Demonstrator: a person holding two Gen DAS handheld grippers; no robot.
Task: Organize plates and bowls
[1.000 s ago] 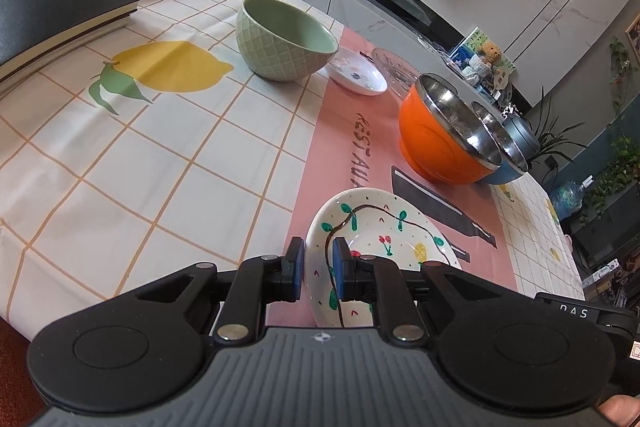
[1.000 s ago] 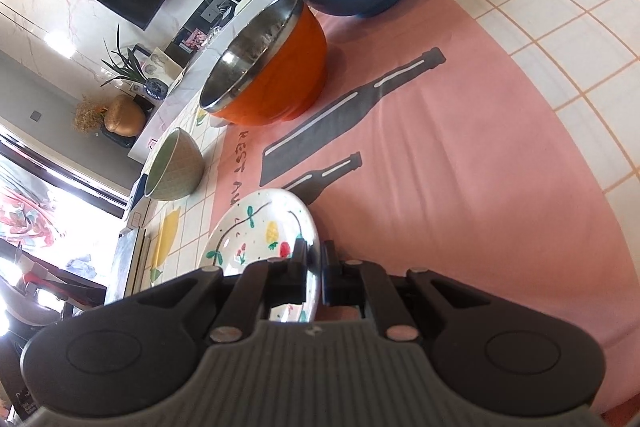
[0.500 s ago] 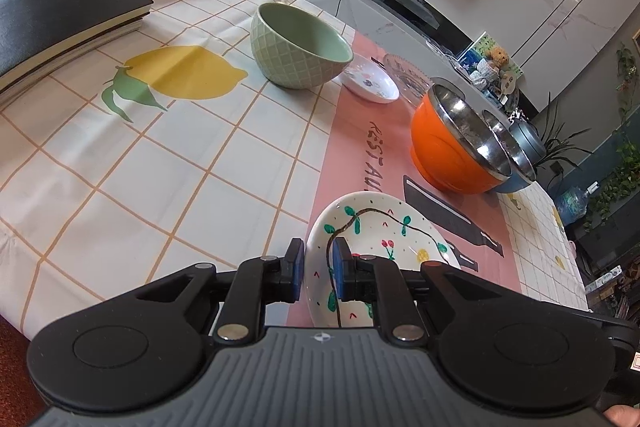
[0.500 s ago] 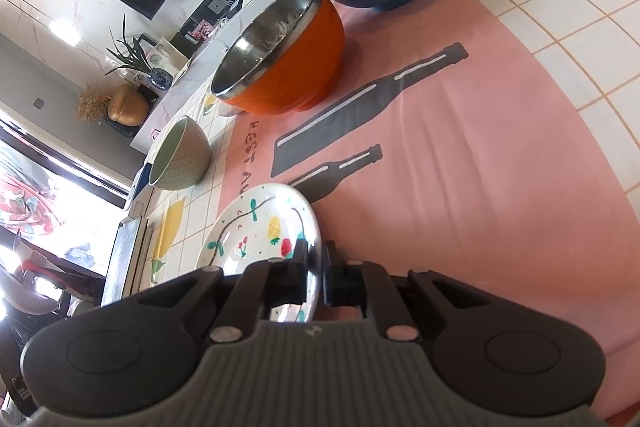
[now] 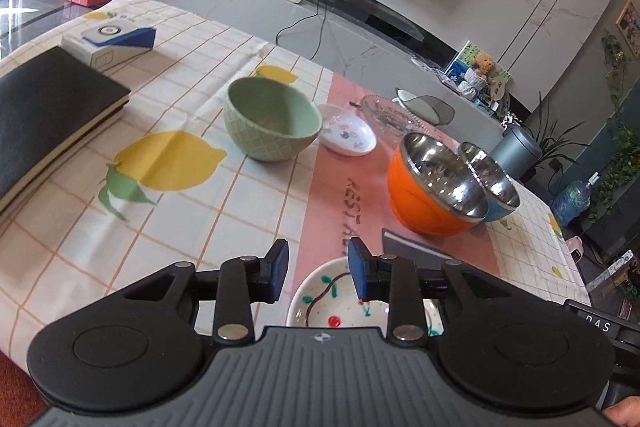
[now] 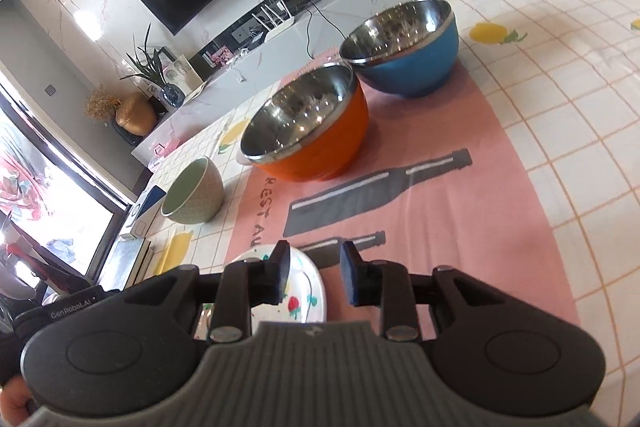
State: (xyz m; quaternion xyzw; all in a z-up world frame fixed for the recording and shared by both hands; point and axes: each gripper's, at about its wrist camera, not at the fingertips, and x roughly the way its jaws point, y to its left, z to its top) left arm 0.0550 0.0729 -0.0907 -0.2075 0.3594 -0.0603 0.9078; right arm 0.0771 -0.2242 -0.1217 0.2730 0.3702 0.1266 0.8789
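White painted plate (image 5: pixel 340 301) now lies free on the tablecloth (image 5: pixel 224 227): a second ago both tongs pinched its rim. Left gripper (image 5: pixel 318 269) and right gripper (image 6: pixel 314 273) are opening, empty, so this plate looks placed.

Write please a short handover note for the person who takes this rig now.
Left gripper and right gripper: jaws opening, nothing held.
Painted plate lies on the tablecloth below both, at the near edge.
Green bowl, small white dish, orange bowl and blue bowl stand separate farther back.
Nothing is stacked yet; all grouping remains.
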